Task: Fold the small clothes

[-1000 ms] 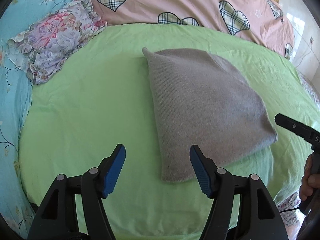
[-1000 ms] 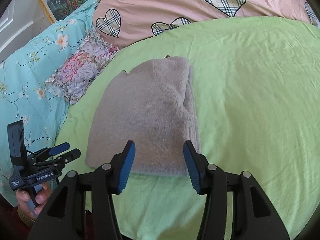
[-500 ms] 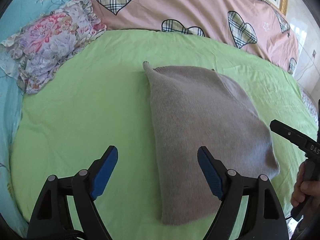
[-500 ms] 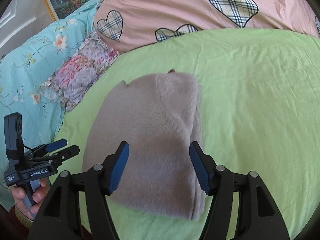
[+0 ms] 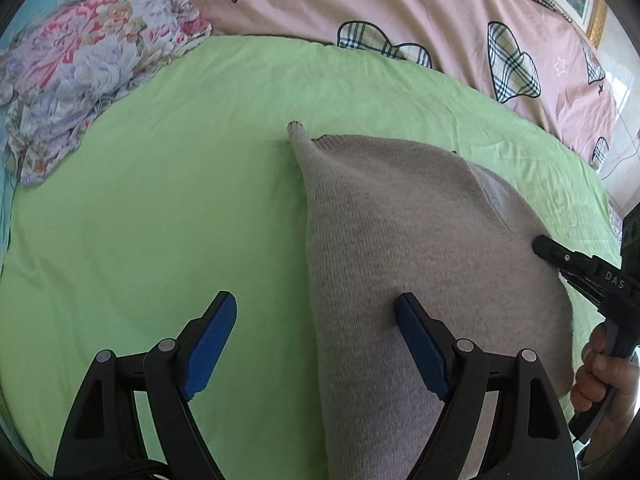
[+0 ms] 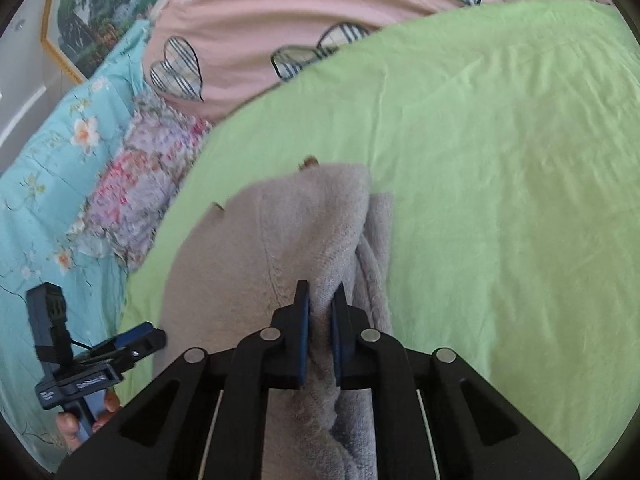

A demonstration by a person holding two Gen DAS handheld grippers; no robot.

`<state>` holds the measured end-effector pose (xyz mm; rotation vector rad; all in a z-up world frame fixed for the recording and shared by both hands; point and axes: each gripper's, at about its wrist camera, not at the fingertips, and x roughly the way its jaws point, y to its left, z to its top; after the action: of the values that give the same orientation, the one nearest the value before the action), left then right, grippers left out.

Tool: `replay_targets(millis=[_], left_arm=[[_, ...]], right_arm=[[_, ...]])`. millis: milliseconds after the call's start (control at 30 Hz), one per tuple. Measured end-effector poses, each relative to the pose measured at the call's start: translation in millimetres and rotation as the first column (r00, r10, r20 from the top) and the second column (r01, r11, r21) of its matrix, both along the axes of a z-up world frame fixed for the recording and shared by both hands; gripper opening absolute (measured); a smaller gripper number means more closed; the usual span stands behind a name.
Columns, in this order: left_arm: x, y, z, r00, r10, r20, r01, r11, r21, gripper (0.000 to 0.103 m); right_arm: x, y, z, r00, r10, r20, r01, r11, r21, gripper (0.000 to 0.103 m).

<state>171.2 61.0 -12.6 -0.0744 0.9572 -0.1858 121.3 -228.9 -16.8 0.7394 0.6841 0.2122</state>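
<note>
A folded grey knit sweater lies on the green sheet. My left gripper is open and straddles the sweater's near left edge, one pad over the sheet and the other over the knit. In the right wrist view my right gripper is closing its jaws on a raised fold of the sweater near its right side, with fabric pinched between the blue pads. The right gripper also shows at the sweater's right edge in the left wrist view, and the left gripper at the lower left of the right wrist view.
A crumpled floral cloth lies at the sheet's far left. A pink duvet with plaid hearts runs along the back. Turquoise flowered bedding borders the left side. A hand holds the right gripper's handle.
Both grippers have moved forward over the sweater. The left jaws have widened. The right jaws, open before, have come together on a fold of the sweater.
</note>
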Motion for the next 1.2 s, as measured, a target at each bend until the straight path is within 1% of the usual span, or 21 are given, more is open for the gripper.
replay_targets(millis=[33,67,133,200,333,433,467,533,567,600,700,767,833,900,933,967,1067,1200], left_arm=[[1.9,-3.0,-2.5,1.000,-0.001,-0.006,0.001,1.000,0.006,0.082],[4.2,-5.4,-7.0,1.000,0.000,-0.017,0.000,1.000,0.009,0.080],[8.7,-9.2,-17.7,1.000,0.002,-0.028,-0.001,1.000,0.020,0.080],[7.9,-7.5,-19.1,1.000,0.010,-0.026,-0.010,1.000,0.021,0.080],[-4.7,-4.0,-7.8,1.000,0.006,-0.004,-0.006,0.999,0.035,0.080],[-22.2,-0.6,-1.5,1.000,-0.008,0.005,0.008,1.000,0.026,0.079],[-31.1,1.6,-0.6,1.000,-0.010,0.004,0.010,1.000,0.020,0.078],[-44.9,1.3,0.2,1.000,-0.019,-0.002,0.019,1.000,0.010,0.079],[-54.3,1.1,-0.2,1.000,-0.027,-0.006,0.027,1.000,0.006,0.079],[-60.4,0.2,-0.4,0.999,-0.032,-0.007,0.032,0.999,0.008,0.079],[-84.5,-1.6,-1.5,0.999,-0.049,0.000,0.049,0.998,0.037,0.079],[-96.6,-1.7,-1.6,0.998,-0.055,0.007,0.055,0.997,0.045,0.079],[-110.4,-1.0,-2.1,0.998,-0.057,0.015,0.056,0.997,0.056,0.081],[-120.3,-0.5,-3.7,0.998,-0.059,0.018,0.057,0.996,0.073,0.081],[-124.1,-0.5,-5.0,0.998,-0.057,0.018,0.055,0.995,0.085,0.081],[-129.2,-0.6,-6.8,0.998,-0.053,0.017,0.051,0.994,0.096,0.081],[-139.5,1.2,-11.8,0.999,-0.042,0.008,0.041,0.994,0.105,0.081],[-147.5,4.5,-16.9,1.000,-0.027,-0.001,0.027,0.992,0.126,0.082]], right_arm=[[-0.4,-1.6,-2.2,1.000,0.001,-0.005,-0.001,1.000,0.000,0.009],[2.2,-0.4,-8.6,1.000,0.005,-0.028,-0.005,1.000,-0.012,0.009],[9.6,5.5,-22.6,0.997,0.014,-0.074,-0.017,0.999,-0.045,0.009],[9.4,6.1,-30.4,0.997,0.009,-0.080,-0.013,0.999,-0.040,0.009],[-0.9,4.8,-15.2,0.998,-0.011,-0.066,0.008,0.999,-0.041,0.013],[-24.4,5.6,4.8,0.999,-0.032,-0.032,0.030,0.996,-0.079,0.014],[-30.6,5.5,7.7,0.999,-0.033,-0.017,0.032,0.997,-0.074,0.016],[-48.9,8.4,14.2,1.000,-0.026,0.012,0.027,0.998,-0.063,0.031],[-57.9,11.4,16.6,1.000,-0.023,0.021,0.024,0.997,-0.070,0.043],[-65.6,14.8,18.2,0.999,-0.020,0.028,0.022,0.996,-0.082,0.049],[-87.7,28.9,20.5,1.000,0.000,0.027,0.003,0.992,-0.126,0.050],[-102.9,38.9,21.4,1.000,0.002,0.027,0.002,0.984,-0.180,0.050],[-117.2,46.8,20.6,0.999,-0.008,0.031,0.015,0.972,-0.235,0.055],[-130.7,54.9,18.8,1.000,-0.010,0.028,0.018,0.960,-0.280,0.066],[-135.2,57.7,17.7,1.000,-0.007,0.025,0.015,0.955,-0.295,0.067],[-140.2,60.9,15.4,1.000,-0.005,0.019,0.010,0.951,-0.308,0.068],[-149.0,65.5,9.3,1.000,-0.005,-0.001,0.004,0.952,-0.305,0.071],[-156.2,74.7,3.9,1.000,0.011,-0.025,-0.018,0.949,-0.315,0.072]])
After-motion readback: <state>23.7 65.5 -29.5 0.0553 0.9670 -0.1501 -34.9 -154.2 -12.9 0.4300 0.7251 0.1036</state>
